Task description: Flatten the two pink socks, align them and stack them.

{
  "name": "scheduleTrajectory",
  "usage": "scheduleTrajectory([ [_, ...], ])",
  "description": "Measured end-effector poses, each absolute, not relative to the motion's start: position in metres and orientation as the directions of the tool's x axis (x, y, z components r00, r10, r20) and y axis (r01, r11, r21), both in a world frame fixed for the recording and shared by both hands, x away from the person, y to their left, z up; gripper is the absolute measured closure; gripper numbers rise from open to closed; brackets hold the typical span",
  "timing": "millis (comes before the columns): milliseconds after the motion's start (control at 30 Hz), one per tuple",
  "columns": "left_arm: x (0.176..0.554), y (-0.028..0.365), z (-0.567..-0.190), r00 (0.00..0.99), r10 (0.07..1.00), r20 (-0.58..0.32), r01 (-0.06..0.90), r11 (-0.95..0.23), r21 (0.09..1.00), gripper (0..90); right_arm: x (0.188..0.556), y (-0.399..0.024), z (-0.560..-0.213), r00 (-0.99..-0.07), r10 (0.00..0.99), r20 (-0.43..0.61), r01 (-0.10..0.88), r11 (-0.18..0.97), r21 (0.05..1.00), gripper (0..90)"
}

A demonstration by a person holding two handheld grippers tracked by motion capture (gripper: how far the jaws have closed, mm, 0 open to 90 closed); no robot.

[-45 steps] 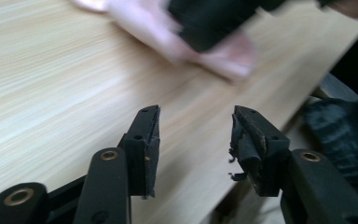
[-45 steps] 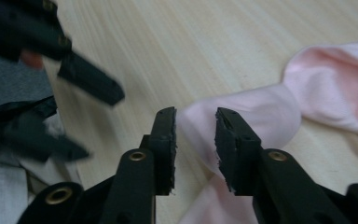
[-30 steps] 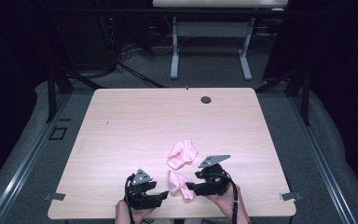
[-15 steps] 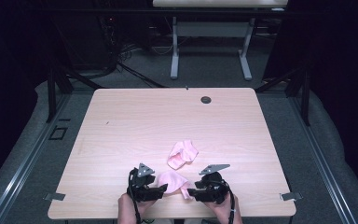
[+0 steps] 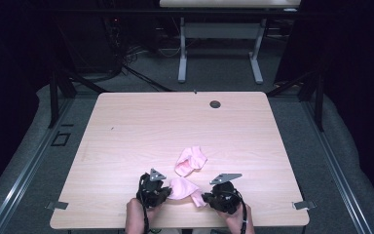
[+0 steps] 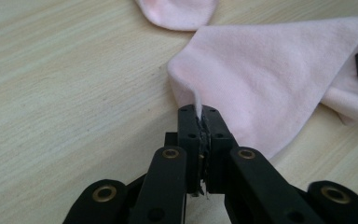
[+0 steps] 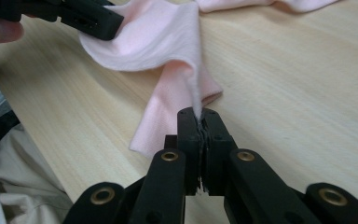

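Both tools are down at the near edge of the surface point(image 5: 126, 126), and both are on the same pink cloth point(image 5: 182, 187), which lies close to that near edge, a little right of its middle. The left hand-held gripper point(image 5: 163, 191) has just been closing, and in the left gripper view its jaws are pressed together on a thin edge of the pink cloth point(image 6: 270, 79), a sliver of fabric sticking up between the pads. The right hand-held gripper point(image 5: 205, 199) has just been closing too, and the right gripper view shows the same picture: jaws together, a ridge of the pink cloth point(image 7: 168, 42) pinched between them and rising from the tips. In that view the left hand-held gripper point(image 7: 109, 25) sits across the cloth at the far corner, clamped on the opposite side. So the cloth spans between the two tools, part of it resting on the wood, part of it pulled up into folds. Just beyond it, toward the middle of the surface, lies a second pink cloth point(image 5: 191, 160), crumpled, almost touching the first. Far off near the back edge there's a small dark round grommet point(image 5: 215, 104), well apart from everything
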State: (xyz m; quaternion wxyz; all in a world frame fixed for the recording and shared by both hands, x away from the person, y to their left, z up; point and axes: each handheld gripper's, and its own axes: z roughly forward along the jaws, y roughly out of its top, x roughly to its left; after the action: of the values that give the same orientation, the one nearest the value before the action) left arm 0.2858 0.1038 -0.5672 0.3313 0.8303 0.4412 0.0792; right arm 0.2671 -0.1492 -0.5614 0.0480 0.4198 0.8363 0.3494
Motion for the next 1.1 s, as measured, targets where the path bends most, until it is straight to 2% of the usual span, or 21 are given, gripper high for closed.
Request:
scheduleTrajectory([
  [133,0.287,0.096,-0.553,0.631,0.754,-0.183,0.648,-0.382,0.659,89.1,0.266,-0.159,-0.547,-0.641,0.759,0.115,0.625,0.428,0.653,87.8],
  [233,0.288,0.086,-0.531,0.663,0.723,-0.194,0.606,-0.366,0.707,89.1,0.264,-0.167,-0.526,-0.638,0.770,-0.004,0.573,0.478,0.665,87.8],
  [267,0.287,0.084,-0.526,0.669,0.717,-0.194,0.597,-0.363,0.715,89.1,0.263,-0.170,-0.515,-0.638,0.767,-0.071,0.542,0.512,0.667,87.8],
  [367,0.288,0.078,-0.513,0.692,0.700,-0.175,0.565,-0.374,0.736,89.0,0.260,-0.175,-0.494,-0.636,0.749,-0.185,0.481,0.572,0.664,87.7],
  [433,0.289,0.079,-0.515,0.689,0.702,-0.178,0.571,-0.376,0.730,89.0,0.258,-0.176,-0.485,-0.655,0.723,-0.221,0.452,0.609,0.651,87.3],
  [500,0.289,0.084,-0.523,0.680,0.708,-0.188,0.593,-0.381,0.709,89.0,0.257,-0.173,-0.488,-0.694,0.694,-0.192,0.458,0.630,0.627,84.0],
  [600,0.286,0.095,-0.542,0.663,0.721,-0.202,0.633,-0.396,0.665,89.0,0.256,-0.165,-0.510,-0.776,0.628,-0.061,0.481,0.650,0.589,75.8],
  [733,0.282,0.109,-0.557,0.644,0.737,-0.207,0.666,-0.406,0.627,89.1,0.253,-0.154,-0.539,-0.819,0.565,0.100,0.514,0.643,0.568,66.1],
  [800,0.280,0.114,-0.559,0.637,0.741,-0.213,0.673,-0.400,0.623,89.2,0.253,-0.156,-0.541,-0.819,0.556,0.142,0.526,0.627,0.575,63.2],
  [967,0.278,0.121,-0.562,0.636,0.742,-0.211,0.671,-0.398,0.626,89.1,0.263,-0.177,-0.538,-0.748,0.637,0.184,0.588,0.509,0.629,59.2],
  [1100,0.276,0.124,-0.564,0.625,0.750,-0.216,0.678,-0.384,0.627,89.0,0.276,-0.187,-0.546,-0.670,0.711,0.212,0.664,0.447,0.599,58.7],
])
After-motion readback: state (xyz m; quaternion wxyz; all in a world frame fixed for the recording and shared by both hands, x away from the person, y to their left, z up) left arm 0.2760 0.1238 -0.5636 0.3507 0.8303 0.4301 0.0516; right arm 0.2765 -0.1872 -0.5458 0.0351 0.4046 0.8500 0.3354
